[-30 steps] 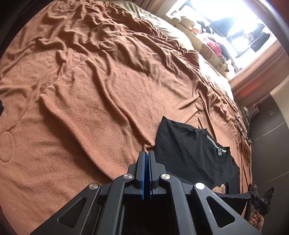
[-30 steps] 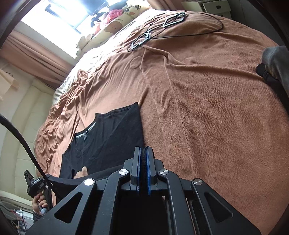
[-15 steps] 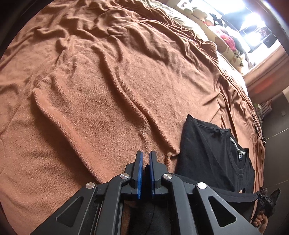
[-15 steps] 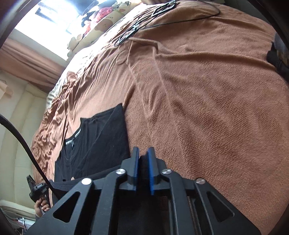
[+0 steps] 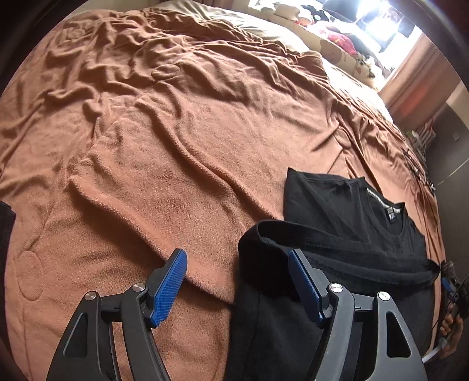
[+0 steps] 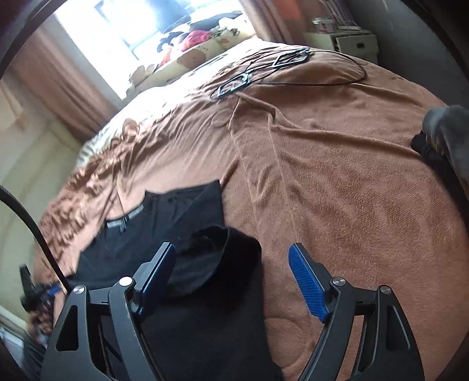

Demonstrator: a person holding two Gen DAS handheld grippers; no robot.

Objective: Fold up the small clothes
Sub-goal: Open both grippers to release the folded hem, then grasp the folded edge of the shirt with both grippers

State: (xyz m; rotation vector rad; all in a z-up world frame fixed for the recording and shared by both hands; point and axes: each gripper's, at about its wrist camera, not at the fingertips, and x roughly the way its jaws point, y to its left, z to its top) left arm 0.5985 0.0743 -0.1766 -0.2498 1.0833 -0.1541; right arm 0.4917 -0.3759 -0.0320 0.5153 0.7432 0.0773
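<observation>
**Two tools opening over a black T-shirt on a bed**

Surface and room. A wide bed covered by a rumpled brown fleece blanket fills both wrist views. In the left wrist view a bright window lies at 1 o'clock, with a row of soft toys along the sill below it. In the right wrist view the same window sits at 11 o'clock beside a brown curtain. Black cables with two flat devices lie on the blanket at 12 o'clock, and a white cabinet stands beyond the bed's far edge. A grey and black bundle of cloth rests at 3 o'clock.

Task object. The black T-shirt lies flat on the blanket, collar and neck label uppermost. In the left wrist view it is at 4 o'clock; in the right wrist view it is at 8 o'clock. Its near hem edge is turned up toward the collar as a loose raised band that spans the space between the two tools.

Tools. The left tool has its jaws opening and already wide; the right blue pad touches the fabric, the left pad stands over bare blanket, and the cloth is not pinched. The right tool is likewise opening and wide; the raised hem fold lies between its pads, against the left pad, and is not pressed.
</observation>
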